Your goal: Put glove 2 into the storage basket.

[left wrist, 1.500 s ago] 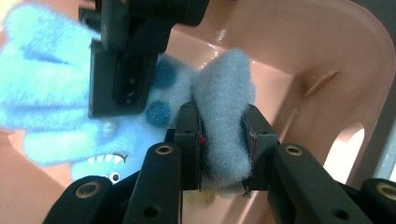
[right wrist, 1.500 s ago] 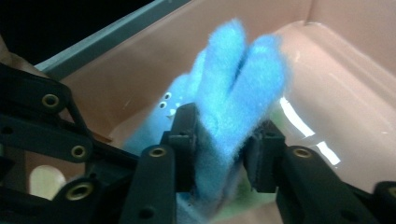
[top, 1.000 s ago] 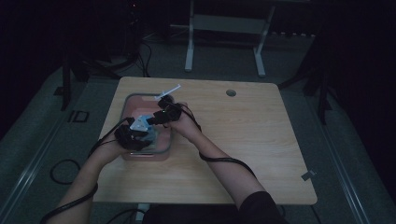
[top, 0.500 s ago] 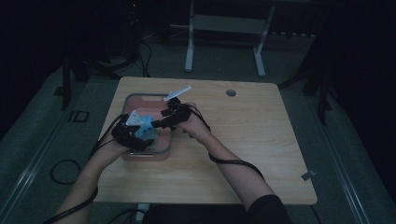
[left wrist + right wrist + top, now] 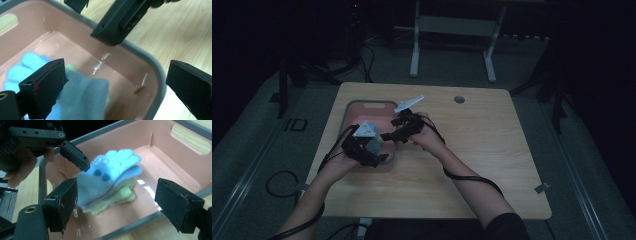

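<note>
High view: we see the left gripper (image 5: 374,150) and right gripper (image 5: 394,131) over the pink bin (image 5: 362,106) on the wooden surface (image 5: 492,150); dim light, so the glove stack is probably the pale patch between them.

Left gripper view: jaws have just been opening, now wide; glove stack (image 5: 82,97) lies beside the left-hand jaw, unpressed.

Right gripper view: jaws have just been opening, wide; stack (image 5: 110,180) sits straight ahead between them, fingers pointing away. Right looks better placed.
</note>
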### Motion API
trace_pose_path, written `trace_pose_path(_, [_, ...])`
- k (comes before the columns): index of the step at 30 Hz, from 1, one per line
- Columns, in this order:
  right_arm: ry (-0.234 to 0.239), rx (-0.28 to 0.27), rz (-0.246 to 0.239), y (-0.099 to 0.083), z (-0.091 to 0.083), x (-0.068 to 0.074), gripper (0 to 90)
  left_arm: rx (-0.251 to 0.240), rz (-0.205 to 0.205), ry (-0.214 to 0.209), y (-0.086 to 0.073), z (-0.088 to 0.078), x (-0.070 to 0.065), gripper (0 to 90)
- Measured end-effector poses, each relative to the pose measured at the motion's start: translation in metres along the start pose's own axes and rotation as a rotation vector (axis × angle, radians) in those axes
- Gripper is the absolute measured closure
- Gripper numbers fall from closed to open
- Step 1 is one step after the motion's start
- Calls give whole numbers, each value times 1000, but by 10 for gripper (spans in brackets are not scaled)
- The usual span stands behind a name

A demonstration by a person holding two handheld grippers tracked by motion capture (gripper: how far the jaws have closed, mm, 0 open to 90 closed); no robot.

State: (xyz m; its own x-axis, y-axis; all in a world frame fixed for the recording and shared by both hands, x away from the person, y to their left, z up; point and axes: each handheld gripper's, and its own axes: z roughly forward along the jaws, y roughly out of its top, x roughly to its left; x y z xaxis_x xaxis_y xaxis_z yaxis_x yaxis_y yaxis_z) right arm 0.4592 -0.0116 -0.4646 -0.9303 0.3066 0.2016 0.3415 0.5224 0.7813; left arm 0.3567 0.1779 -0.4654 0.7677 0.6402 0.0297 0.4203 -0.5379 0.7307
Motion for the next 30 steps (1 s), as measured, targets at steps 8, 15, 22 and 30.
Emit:
trace_pose_path(8, [-19, -3, 0, -10, -11, -3, 164, -19, 20, -24, 7, 5, -13, 31])
trace_pose_path(15, [-33, -14, 5, -18, -24, -5, 164, -37, 36, -66, 13, 10, -26, 32])
trace_pose_path(22, [-61, 0, 2, -31, -40, -11, 164, -48, 70, -103, 19, 19, -42, 31])
trace_pose_path(30, [-82, 13, 6, -50, -53, -17, 164, -65, 97, -145, 25, 29, -60, 31])
